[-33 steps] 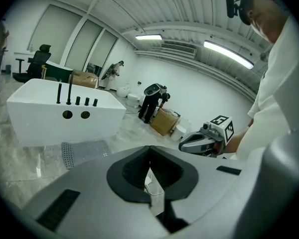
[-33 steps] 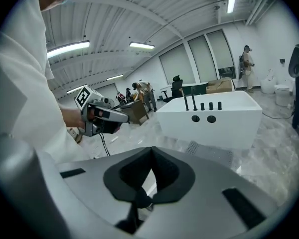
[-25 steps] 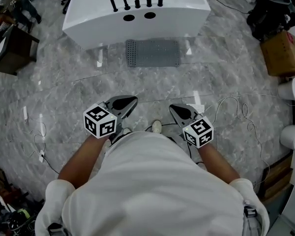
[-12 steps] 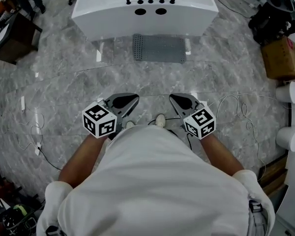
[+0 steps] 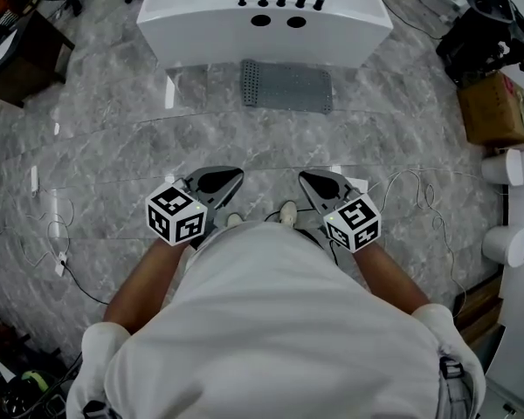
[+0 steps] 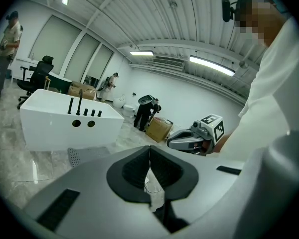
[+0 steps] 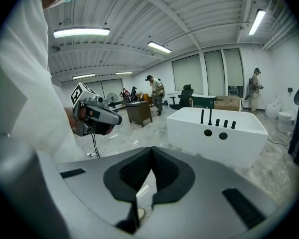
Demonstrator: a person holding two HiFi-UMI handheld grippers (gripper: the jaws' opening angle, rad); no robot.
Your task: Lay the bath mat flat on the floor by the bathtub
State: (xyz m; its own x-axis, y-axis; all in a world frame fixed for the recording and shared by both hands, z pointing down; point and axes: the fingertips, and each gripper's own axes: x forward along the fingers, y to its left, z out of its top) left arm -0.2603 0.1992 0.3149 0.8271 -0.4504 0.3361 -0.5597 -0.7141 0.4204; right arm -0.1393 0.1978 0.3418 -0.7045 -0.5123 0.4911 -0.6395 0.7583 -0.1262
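Drifted slightly right since earlier: one grey bath mat [image 5: 286, 86], flat, long axis along one white bathtub [image 5: 264, 26], well beyond fingertips of left gripper [image 5: 227, 178] and right gripper [image 5: 313, 182], both pinched closed, empty

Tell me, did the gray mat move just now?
No. The bath mat still lies flat right in front of the bathtub; only the camera shifted.

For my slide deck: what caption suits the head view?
Mat flat beside the bathtub; left gripper and right gripper, both shut and empty, held near the person.
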